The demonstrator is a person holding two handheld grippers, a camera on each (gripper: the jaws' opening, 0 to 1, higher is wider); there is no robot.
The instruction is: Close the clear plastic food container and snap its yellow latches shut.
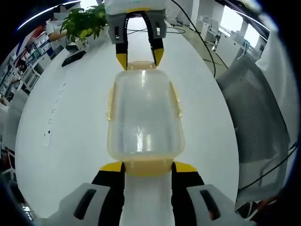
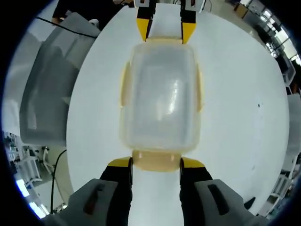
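With the lidded container (image 1: 145,120) on the bench (image 1: 70,141) between the open left gripper (image 1: 148,168) and open right gripper (image 2: 156,165), press each end latch (image 2: 156,160) squarely down, steadying opposite ends.

Left gripper view looked fwd along its own jaws from just above the table (image 1: 70,141), close on one short end of the container (image 1: 145,117), facing the right gripper (image 1: 139,58) at the far end, w/ a plant (image 1: 84,21) beyond. Right gripper view sat opposite, equally close at the other short end, facing back at the left gripper (image 2: 166,31). Both shared the container (image 2: 160,96), the white table (image 2: 235,117) around it & each other's jaws.
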